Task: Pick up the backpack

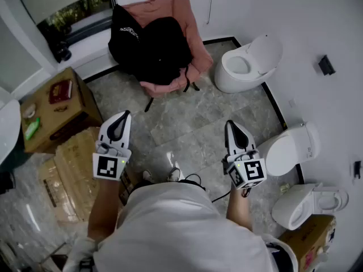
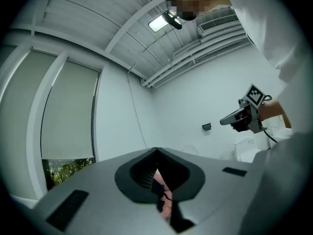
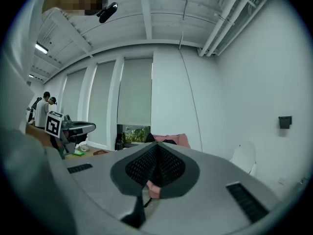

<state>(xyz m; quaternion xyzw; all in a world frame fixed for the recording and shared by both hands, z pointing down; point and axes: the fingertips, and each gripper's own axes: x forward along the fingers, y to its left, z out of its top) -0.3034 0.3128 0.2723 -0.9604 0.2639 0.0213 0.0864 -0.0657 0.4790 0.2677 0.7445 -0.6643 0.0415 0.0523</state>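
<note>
Left tongs (image 1: 125,114) and right tongs (image 1: 229,123) are both closed, empty. Black fabric backpack (image 1: 152,47) sits on a pink padded chair (image 1: 190,21).

Likely a showroom or test lab staged as a bathroom. One white toilet (image 1: 247,64) stands at upper right, a second toilet (image 1: 292,148) at the right edge and a third toilet (image 1: 306,203) at lower right, all on a marble-look floor (image 1: 187,123). Cardboard boxes (image 1: 54,109) sit at left. Overhead run exposed ceiling pipes (image 2: 210,38).
</note>
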